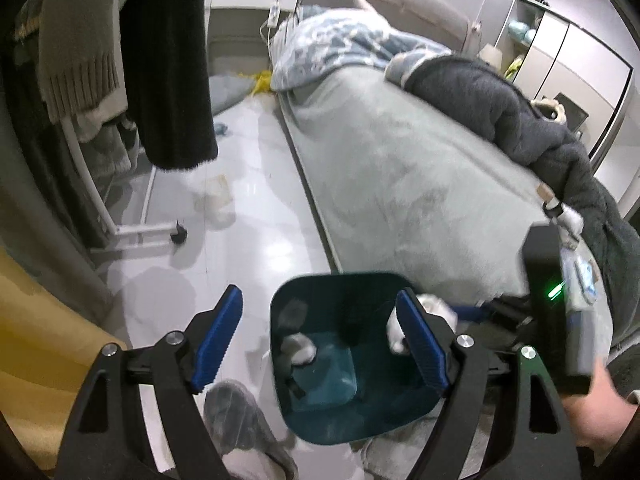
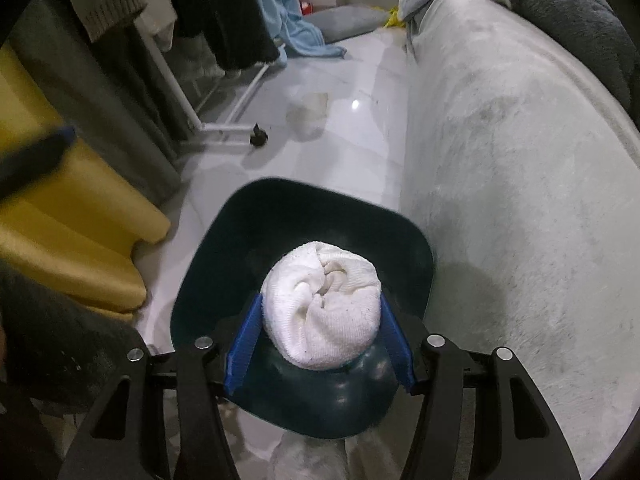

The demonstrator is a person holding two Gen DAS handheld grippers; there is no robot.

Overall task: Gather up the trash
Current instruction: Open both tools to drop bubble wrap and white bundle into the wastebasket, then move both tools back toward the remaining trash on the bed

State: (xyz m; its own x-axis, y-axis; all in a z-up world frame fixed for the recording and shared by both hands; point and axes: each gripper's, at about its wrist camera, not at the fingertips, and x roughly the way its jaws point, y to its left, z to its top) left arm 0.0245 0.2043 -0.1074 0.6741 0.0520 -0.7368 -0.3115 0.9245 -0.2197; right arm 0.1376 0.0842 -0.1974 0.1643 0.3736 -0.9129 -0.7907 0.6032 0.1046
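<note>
A dark teal trash bin stands on the floor beside the bed; it also shows in the right wrist view. White crumpled pieces lie inside it. My right gripper is shut on a white rolled cloth wad and holds it over the bin's opening. The wad and that gripper show at the bin's right rim in the left wrist view. My left gripper is open and empty, hovering above the bin.
A bed with a pale grey cover runs along the right, with a dark blanket. A clothes rack with hanging garments and its wheeled base stand left. A yellow cushion and a grey slipper lie near the bin.
</note>
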